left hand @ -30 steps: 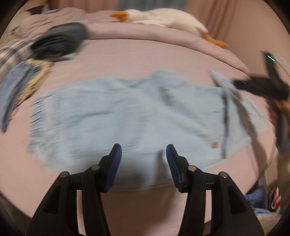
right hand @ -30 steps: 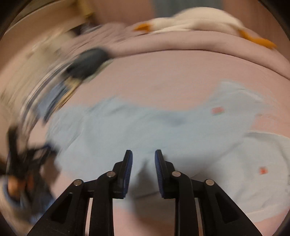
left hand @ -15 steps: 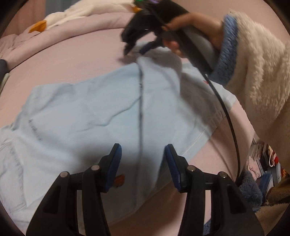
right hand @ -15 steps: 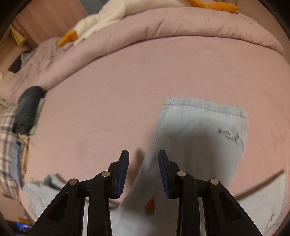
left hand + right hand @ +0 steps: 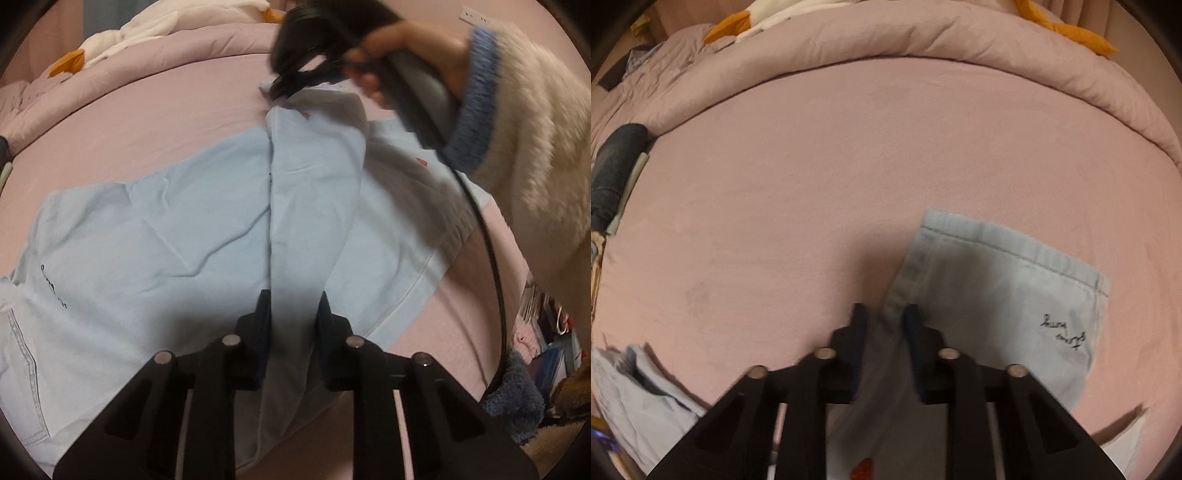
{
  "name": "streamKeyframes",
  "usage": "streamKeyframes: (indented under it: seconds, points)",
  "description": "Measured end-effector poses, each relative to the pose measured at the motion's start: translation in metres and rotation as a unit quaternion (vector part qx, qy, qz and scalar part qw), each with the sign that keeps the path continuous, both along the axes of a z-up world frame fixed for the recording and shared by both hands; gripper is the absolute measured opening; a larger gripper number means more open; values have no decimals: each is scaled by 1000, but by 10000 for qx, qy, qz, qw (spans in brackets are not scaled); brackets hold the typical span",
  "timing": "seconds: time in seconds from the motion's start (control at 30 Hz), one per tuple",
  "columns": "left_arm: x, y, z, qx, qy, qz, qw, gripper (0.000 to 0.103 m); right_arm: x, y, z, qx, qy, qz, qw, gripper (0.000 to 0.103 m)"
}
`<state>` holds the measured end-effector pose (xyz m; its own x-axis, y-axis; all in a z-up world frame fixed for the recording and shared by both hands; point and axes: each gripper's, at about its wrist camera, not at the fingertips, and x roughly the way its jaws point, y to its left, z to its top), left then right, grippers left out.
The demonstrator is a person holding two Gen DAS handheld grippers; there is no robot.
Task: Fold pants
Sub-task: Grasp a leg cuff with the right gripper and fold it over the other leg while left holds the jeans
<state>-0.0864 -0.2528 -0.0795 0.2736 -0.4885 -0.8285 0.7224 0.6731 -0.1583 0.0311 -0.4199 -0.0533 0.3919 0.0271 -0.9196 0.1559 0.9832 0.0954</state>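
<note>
Light blue pants [image 5: 147, 236] spread on a pink bed [image 5: 849, 166], left gripper [image 5: 291, 314] closing on a raised fabric fold, right gripper [image 5: 884, 325] closing on the pants' edge

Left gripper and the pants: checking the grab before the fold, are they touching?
Touching. In the left wrist view the left gripper has a raised ridge of the pants pinched between its closing jaws.

Bedroom, pink bed [image 5: 886, 166], rolled duvet [image 5: 923, 37], plush goose [image 5: 155, 26]

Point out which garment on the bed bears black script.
The light blue pants, lettered near a stitched edge; the dark garment lying apart is plain.
</note>
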Motion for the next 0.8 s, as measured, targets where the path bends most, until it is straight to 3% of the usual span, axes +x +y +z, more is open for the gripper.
streamKeyframes:
  seconds: [0.27,0.47,0.57,0.8]
  points:
    - [-3,4,-4,13,-45,68,10000,19,-63,-39,33,855,-896,-501,9910,8]
    - [-9,19,-5,8,-76,119,9999,14,-134,-73,71,1393,-1755,-708,9720,8]
    - [-11,24,1,-5,-97,112,9999,11,-141,-81,83,1618,-2001,-827,9628,8]
    - [-13,28,6,-19,-129,-55,9999,8,-175,-94,81,1955,-2426,-1338,9407,8]
